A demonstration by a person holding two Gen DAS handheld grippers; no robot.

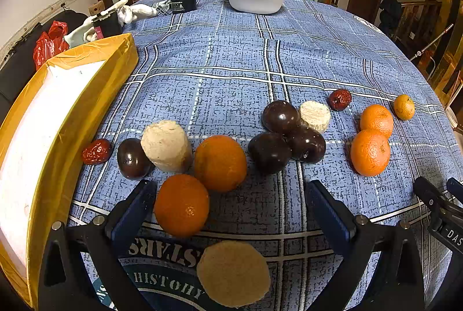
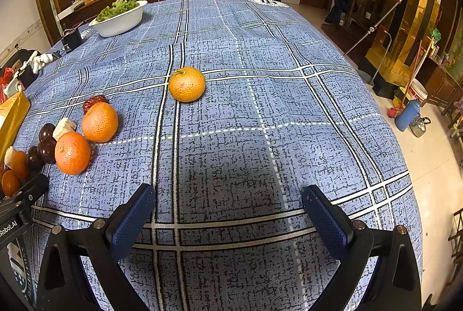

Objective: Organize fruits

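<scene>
Where fruit sits, plaid tablecloth [image 2: 260, 114]

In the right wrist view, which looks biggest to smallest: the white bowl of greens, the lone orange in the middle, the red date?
1. White bowl of greens
2. Lone orange
3. Red date, partly hidden behind another orange, so its full size is unsure

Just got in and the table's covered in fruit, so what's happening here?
A person is sorting fruit with two handheld grippers, and nothing is picked up yet. The left gripper is open, its left finger beside an orange. The right gripper is open over bare tablecloth, facing a lone small orange. The yellow tray on the left shows no fruit in it.
</scene>
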